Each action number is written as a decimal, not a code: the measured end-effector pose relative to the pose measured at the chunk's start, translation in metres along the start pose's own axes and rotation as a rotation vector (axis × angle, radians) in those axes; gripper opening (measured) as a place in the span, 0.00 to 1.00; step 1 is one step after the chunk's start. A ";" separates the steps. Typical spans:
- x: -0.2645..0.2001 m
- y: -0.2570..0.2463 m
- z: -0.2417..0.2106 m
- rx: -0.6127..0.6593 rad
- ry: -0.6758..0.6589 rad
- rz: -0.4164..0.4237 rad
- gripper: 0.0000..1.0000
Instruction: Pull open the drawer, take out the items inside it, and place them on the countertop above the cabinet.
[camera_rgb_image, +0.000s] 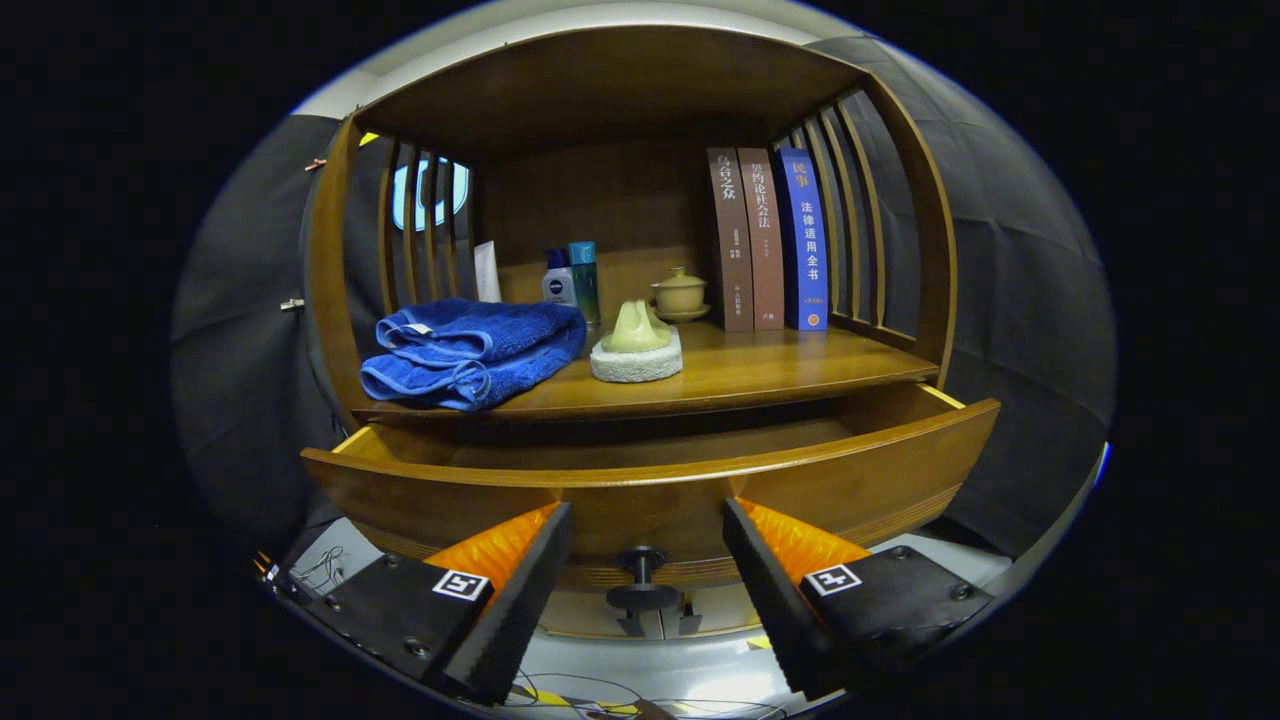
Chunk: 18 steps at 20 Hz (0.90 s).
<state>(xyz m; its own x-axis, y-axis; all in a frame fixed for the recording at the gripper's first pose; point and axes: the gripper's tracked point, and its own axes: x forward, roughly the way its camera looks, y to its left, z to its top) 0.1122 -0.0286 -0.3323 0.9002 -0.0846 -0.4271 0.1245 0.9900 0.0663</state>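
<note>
The drawer (650, 480) stands pulled out below the desk (760, 375), where a blue towel (470, 350) and a soap on its sponge (636, 345) already lie; its inside is hidden behind the front panel, so any leftovers cannot be told. The tongs (648, 580) are released, straddling the knob (641, 578) without touching it, with free desk just right of the soap.

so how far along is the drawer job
The drawer is already pulled out from under the countertop. The gripper is open, its fingers either side of the knob, not pressing it. The drawer's inside is hidden behind its front panel, so I cannot tell what is left in it. A towel and soap lie on the countertop.
</note>
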 end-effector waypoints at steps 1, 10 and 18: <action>0.004 0.000 0.001 -0.003 -0.001 -0.001 0.99; 0.037 0.002 0.010 -0.001 -0.009 -0.003 0.99; 0.053 0.001 0.014 -0.016 -0.004 -0.002 0.99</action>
<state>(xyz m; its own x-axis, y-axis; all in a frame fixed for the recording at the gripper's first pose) 0.1654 -0.0338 -0.3425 0.9016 -0.0867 -0.4237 0.1196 0.9915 0.0516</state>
